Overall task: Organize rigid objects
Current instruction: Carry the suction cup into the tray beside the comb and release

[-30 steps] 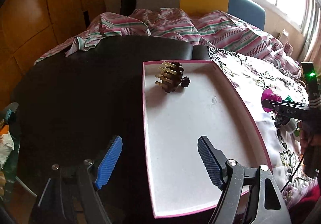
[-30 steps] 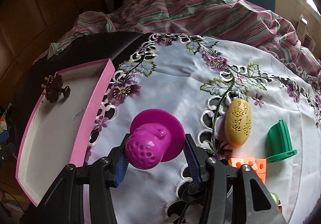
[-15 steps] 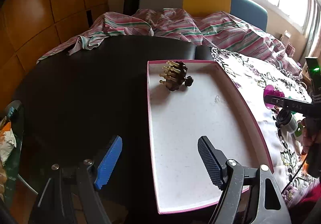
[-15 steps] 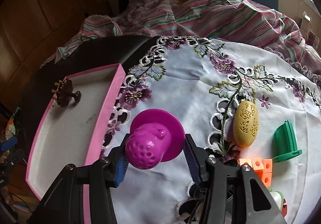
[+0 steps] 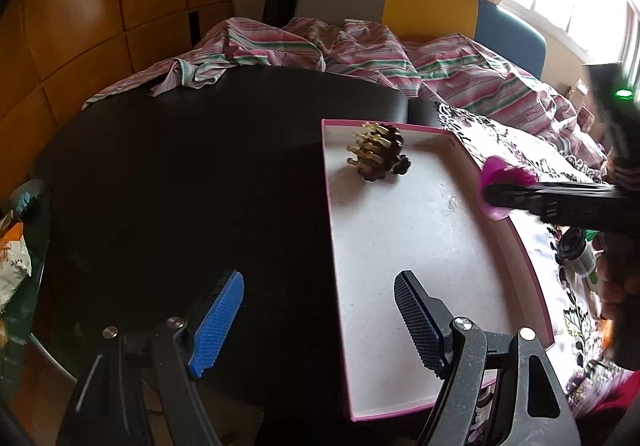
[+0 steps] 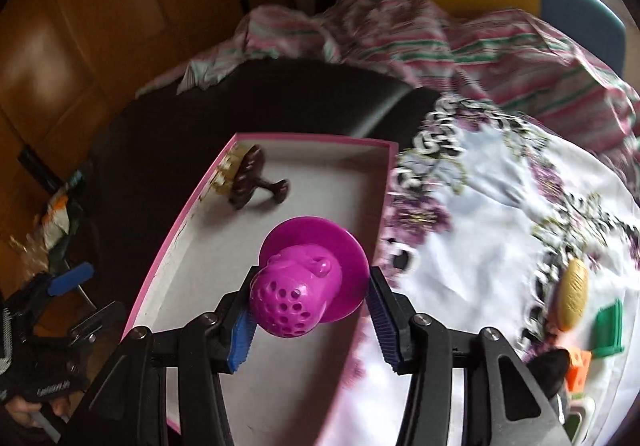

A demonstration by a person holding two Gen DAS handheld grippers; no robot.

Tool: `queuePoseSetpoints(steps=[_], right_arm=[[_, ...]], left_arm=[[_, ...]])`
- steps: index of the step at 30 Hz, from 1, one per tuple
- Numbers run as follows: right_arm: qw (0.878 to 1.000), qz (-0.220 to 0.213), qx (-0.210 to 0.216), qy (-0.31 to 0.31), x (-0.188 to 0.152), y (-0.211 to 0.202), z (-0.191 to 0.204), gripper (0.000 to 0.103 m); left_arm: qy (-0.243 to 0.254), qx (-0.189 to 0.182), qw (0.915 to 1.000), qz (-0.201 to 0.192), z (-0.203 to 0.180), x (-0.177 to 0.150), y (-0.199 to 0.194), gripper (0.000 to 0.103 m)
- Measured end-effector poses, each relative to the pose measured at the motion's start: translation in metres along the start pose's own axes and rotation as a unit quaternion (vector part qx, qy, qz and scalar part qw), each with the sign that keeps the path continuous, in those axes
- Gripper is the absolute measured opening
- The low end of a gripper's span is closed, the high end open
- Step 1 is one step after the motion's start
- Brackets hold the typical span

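— While the right gripper (image 6: 310, 310) is clamping the purple toy (image 6: 308, 286) by its perforated bulb, where is it carrying it?

— It is hanging over the pink-rimmed tray (image 6: 208, 182), near the tray's right wall. The blue pads are pressing on the bulb's sides, so the wide disc is pointing forward and staying clear of the fingers, which I judge is leaving it free to drop flat.

— Is anything sitting in the tray?

— A dark brown piece with gold pegs (image 5: 376, 156) is lying in the tray's far corner, apparently placed deep to be keeping the near floor free.

— And the left gripper (image 5: 318, 316)?

— Its jaws are standing wide apart with nothing between them, hovering over the tray's near left edge.

— What is waiting?

— A yellow egg shape (image 6: 572, 300), a green piece (image 6: 608, 326) and orange blocks (image 6: 578, 368) are lying on the embroidered cloth (image 6: 480, 226), well right of the tray.
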State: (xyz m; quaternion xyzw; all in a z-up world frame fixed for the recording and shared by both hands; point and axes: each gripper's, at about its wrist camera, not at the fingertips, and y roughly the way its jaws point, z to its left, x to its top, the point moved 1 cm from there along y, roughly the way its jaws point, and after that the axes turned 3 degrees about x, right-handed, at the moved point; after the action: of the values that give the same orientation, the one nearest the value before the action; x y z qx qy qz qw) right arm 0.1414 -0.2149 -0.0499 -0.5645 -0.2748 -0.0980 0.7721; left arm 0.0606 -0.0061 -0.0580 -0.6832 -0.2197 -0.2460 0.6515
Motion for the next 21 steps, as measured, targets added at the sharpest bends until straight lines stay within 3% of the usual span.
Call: queuePoseSetpoints(steps=[7, 9, 13, 21], right_arm=[[0.997, 0.068, -0.028, 0.009, 0.023, 0.06, 0.015, 0.051], [0.996, 0.067, -0.048, 0.021, 0.029, 0.071, 0.01, 0.052], [0.996, 0.063, -0.049, 0.048, 0.03, 0.084, 0.004, 0.054], [0.997, 0.024, -0.025, 0.063, 0.017, 0.057, -0.003, 0.06]], left_arm=[[-0.019, -0.001, 0.9998, 0.005, 0.015, -0.002, 0.002, 0.079], [-0.021, -0.001, 0.9998, 0.006, 0.017, -0.003, 0.003, 0.079], [-0.022, -0.004, 0.9997, 0.005, 0.019, -0.005, 0.002, 0.079], [-0.017, -0.006, 0.9998, 0.002, 0.015, -0.004, 0.001, 0.079]])
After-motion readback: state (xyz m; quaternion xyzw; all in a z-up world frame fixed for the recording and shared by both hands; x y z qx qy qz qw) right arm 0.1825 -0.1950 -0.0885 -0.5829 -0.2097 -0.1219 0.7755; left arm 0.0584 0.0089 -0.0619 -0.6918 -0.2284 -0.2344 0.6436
